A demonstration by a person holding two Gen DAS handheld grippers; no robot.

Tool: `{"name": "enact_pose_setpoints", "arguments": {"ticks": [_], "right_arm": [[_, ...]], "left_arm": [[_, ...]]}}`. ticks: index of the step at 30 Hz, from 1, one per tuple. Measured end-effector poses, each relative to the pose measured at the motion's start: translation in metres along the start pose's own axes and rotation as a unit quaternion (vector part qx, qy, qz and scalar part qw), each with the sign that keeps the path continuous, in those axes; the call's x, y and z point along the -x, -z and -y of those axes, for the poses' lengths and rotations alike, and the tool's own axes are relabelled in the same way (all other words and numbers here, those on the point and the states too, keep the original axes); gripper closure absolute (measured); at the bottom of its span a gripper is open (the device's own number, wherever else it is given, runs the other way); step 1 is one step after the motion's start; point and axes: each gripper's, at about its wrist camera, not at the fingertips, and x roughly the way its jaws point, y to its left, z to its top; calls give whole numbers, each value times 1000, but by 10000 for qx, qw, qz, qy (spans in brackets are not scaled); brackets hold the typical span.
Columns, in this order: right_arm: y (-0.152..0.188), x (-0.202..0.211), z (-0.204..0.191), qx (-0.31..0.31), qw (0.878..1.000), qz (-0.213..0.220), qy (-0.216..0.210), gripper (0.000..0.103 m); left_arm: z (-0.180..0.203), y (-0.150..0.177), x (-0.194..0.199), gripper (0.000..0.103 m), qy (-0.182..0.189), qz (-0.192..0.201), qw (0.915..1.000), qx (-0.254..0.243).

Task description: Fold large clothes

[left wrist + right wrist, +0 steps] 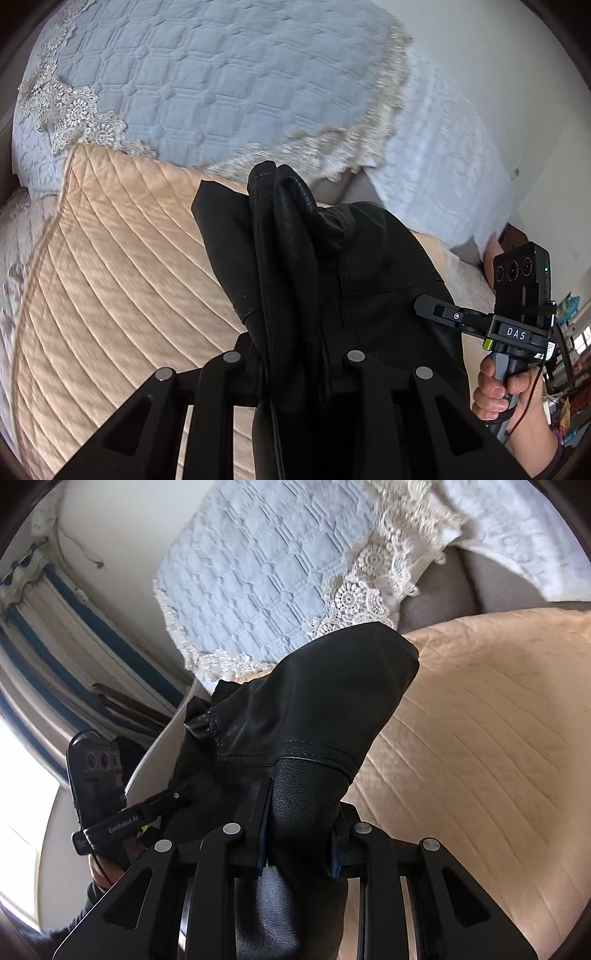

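Note:
A black leather garment [369, 266] hangs bunched above the bed, held up at two places. My left gripper [295, 369] is shut on a thick fold of it, and the leather hides the fingertips. In the right wrist view the same garment [325, 694] is pinched between the blue pads [263, 834] of my right gripper [299, 812], which is shut on it. The right gripper [436, 312] shows in the left wrist view at the garment's right edge, with a hand [498, 391] around its handle. The left gripper [177, 795] shows at the garment's left edge in the right wrist view.
Below lies a beige quilted bedspread [110, 277]. Behind it lean pale blue quilted pillows with lace trim [221, 81] and a white textured cover [443, 155]. A white wall and blue-striped curtains [55, 627] stand to one side, and cluttered shelves [569, 332] to the other.

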Motion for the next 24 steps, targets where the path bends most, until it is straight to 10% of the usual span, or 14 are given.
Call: {"name": "enact_pose_setpoints", "arguments": {"ticks": [12,21,24], "right_arm": [[5,-79,55,-272,9956,-578,683,51],[34,-21,-20,955,9877,-60,1238,50],[57,-26,-35,1172,9842,-160,1319,68]], "left_arm": [[-97,26,-59,64,-178,-191,9974,677],[-35,47,34,68,-433,635,9970,-55],[-12,64,30,68,-617,542,9953,-511]]}}
